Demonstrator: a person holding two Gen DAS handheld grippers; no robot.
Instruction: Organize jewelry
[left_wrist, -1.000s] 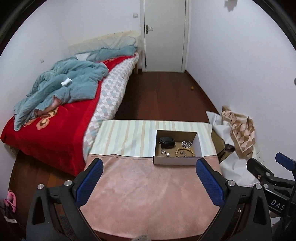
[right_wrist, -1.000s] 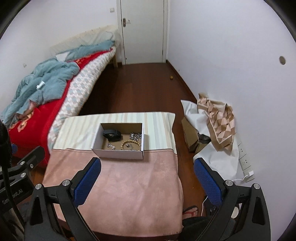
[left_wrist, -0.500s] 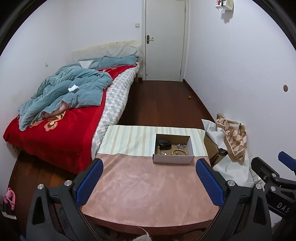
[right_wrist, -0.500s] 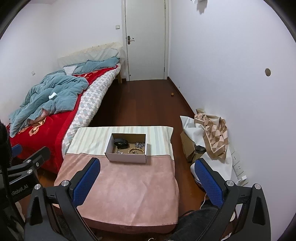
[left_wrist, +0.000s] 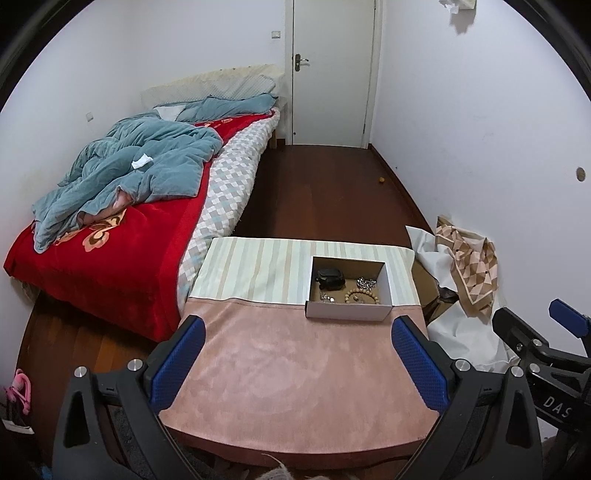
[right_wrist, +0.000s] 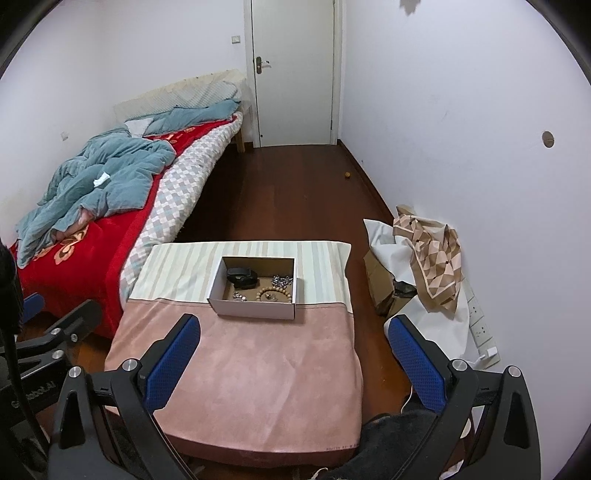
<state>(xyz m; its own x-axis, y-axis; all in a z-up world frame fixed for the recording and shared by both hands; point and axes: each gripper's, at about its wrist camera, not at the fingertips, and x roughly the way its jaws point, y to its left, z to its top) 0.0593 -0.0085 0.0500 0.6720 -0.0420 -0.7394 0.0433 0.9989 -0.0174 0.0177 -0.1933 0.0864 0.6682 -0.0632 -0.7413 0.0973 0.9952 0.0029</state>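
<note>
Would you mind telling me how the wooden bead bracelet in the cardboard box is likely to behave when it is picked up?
The bead bracelet looks strung, so it would probably sag limply. Its small round beads likely slip between flat pads. It lies near the box front wall, which may crowd the fingers.

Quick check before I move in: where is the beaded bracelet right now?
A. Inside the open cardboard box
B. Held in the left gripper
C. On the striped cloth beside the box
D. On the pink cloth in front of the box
A: the beaded bracelet lies on the floor of the open cardboard box, near its front wall.
</note>
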